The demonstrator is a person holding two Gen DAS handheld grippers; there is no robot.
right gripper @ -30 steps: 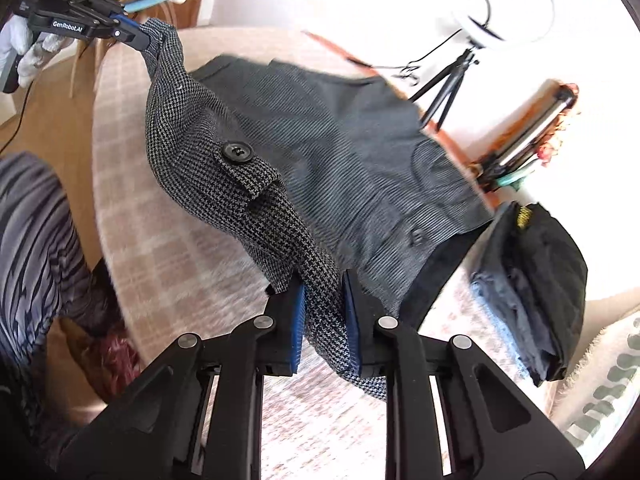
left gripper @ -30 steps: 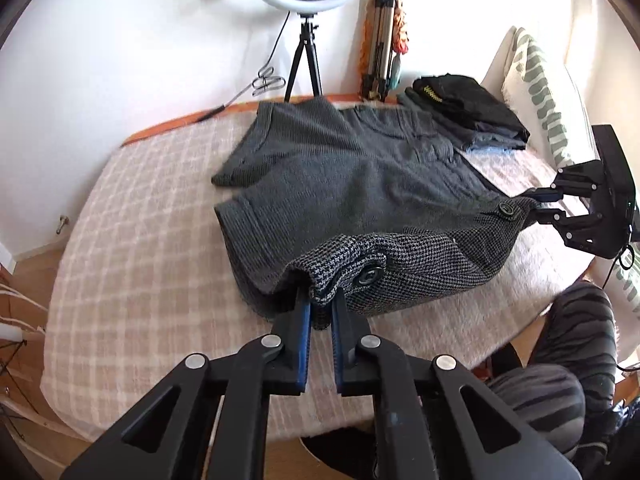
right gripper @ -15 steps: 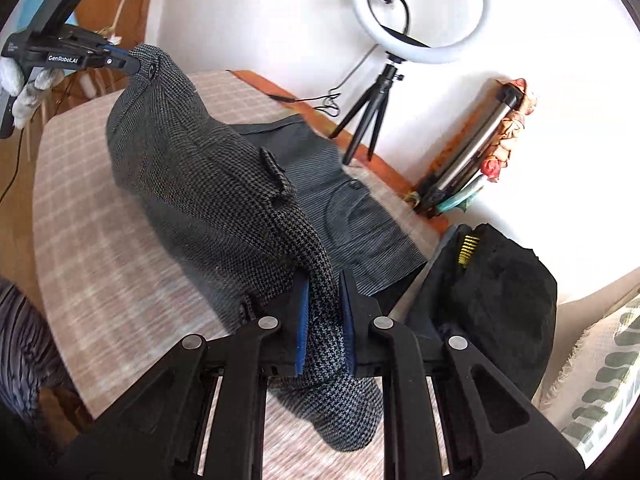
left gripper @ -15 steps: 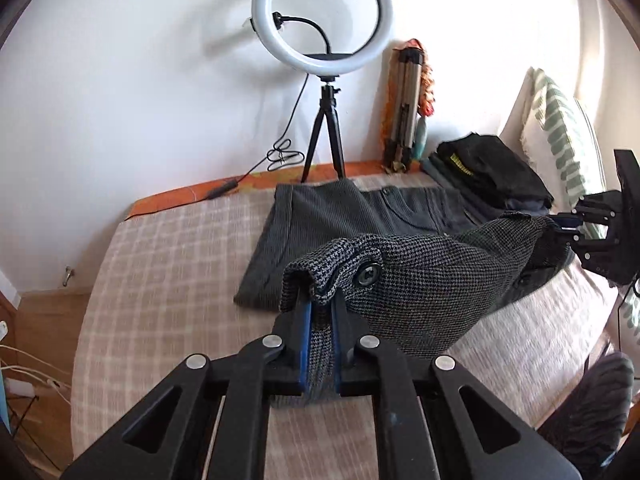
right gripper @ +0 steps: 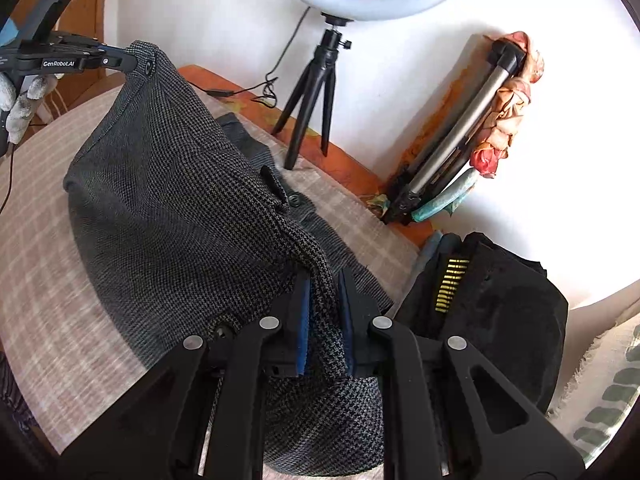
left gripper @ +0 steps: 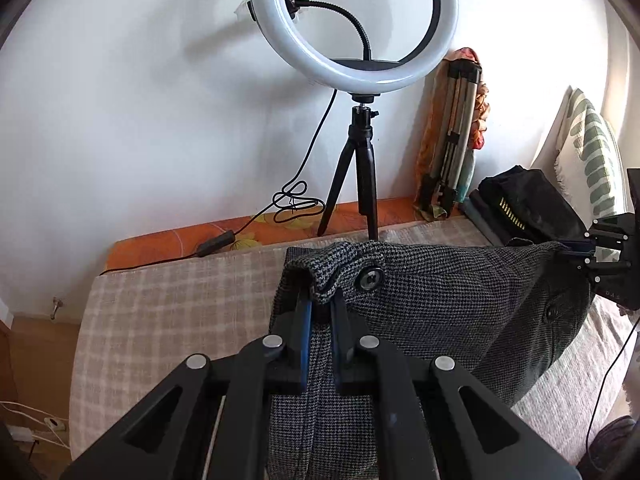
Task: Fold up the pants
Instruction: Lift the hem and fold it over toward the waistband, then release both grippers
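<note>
Both grippers carry the same garment. The left gripper (left gripper: 320,304) has its 2 blue-padded fingers clenched on one corner of the grey houndstooth woven pants (left gripper: 460,308), right beside a dark round button (left gripper: 371,280) on the waistband. The right gripper (right gripper: 323,292) is likewise clamped on a bunched fold of the opposite waistband end; in the left wrist view it appears at the far right edge, pinching the cloth.

The pants are lifted and stretched between the 2 grippers, sagging in the middle. The lower part drapes onto the beige checked bedcover (left gripper: 168,320). In the right wrist view a flatter layer of the pants lies on the cover beneath the raised portion, with a second button (right gripper: 295,200) showing.

Surroundings: a white ring light on a black tripod (left gripper: 356,32) stands at the far edge of the surface against the white wall, its cable looped beside it. A folded silver tripod wrapped in orange patterned fabric (right gripper: 472,120) leans on the wall. A stack of folded black clothes (right gripper: 496,300) sits just beside the right gripper. A gloved hand (right gripper: 20,104) holds the left gripper.
</note>
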